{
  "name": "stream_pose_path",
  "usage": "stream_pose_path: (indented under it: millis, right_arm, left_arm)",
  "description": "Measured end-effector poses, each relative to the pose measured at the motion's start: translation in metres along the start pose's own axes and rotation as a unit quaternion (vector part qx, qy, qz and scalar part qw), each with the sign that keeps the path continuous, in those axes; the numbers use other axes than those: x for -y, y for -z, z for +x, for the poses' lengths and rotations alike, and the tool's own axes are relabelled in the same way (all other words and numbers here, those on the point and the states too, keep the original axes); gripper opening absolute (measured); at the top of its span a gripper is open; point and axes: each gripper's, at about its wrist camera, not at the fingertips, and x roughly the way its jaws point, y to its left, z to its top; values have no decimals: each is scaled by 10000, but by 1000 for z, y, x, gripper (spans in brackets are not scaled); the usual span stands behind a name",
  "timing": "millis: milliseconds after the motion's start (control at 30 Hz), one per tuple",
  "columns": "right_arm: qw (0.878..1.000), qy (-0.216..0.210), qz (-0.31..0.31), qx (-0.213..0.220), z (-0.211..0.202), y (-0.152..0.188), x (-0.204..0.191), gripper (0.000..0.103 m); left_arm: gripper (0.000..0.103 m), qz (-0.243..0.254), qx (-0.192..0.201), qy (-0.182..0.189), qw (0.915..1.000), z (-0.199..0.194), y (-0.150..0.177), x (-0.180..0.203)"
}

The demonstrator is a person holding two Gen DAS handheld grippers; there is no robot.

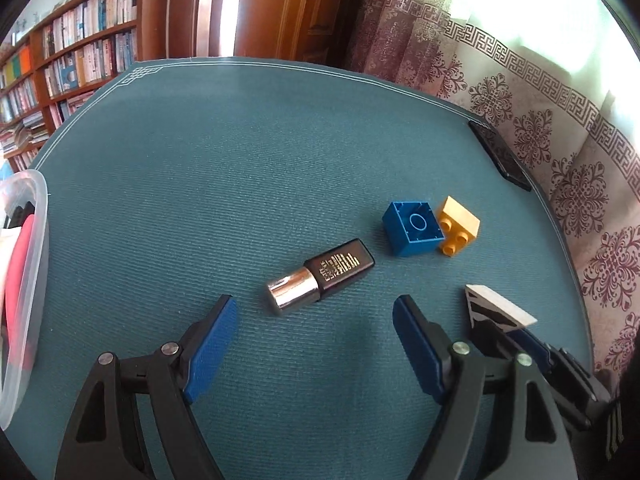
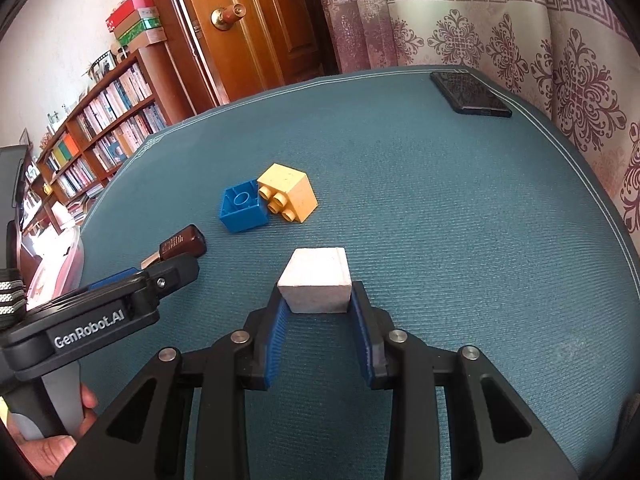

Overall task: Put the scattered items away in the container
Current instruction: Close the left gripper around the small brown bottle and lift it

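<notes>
A dark lipstick tube (image 1: pixel 320 276) with a silver end lies on the teal table mat (image 1: pixel 240 140), just ahead of my left gripper (image 1: pixel 316 308), which is open and holds nothing. An upside-down blue brick (image 1: pixel 414 228) and a yellow brick (image 1: pixel 458 226) touch each other farther right. My right gripper (image 2: pixel 319 294) is shut on a white block (image 2: pixel 316 286), which also shows at the right of the left wrist view as a white block (image 1: pixel 500 308). In the right wrist view the blue brick (image 2: pixel 242 208), yellow brick (image 2: pixel 290 192) and lipstick tube (image 2: pixel 182 246) lie ahead and to the left.
A clear plastic container (image 1: pixel 24 280) holding something red stands at the mat's left edge. A black phone (image 2: pixel 470 94) lies at the far right corner. Curtains hang along the right side, with a door and bookshelves behind. A hand (image 2: pixel 52 440) holds the left gripper's handle.
</notes>
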Motion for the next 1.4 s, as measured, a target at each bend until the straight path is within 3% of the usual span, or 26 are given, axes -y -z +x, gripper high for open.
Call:
stream_pose_path:
  millis: [133,433,700,1000,1400]
  right_arm:
    - [9999,-33,102,9,-1,1,1,33]
    - [9999,-23,131,45,-2,3,1,33]
    - [9999,-18,141,56,-2,4,2,33]
    - [9999,-12,134,55,-3,4,2,33]
    - [9999,-13,145,67,-3,5,3,33]
  left_arm:
    - [92,-257,124,-81,9996,5,-4,1]
    - [92,-211,323,-523,9979,18,-11,10]
    - [92,39,327,-572,9978,20,-10,11]
    - [62,246,391,-693,9965,13,-8,2]
    - [62,568,322,-484,9967,-10,14,-12]
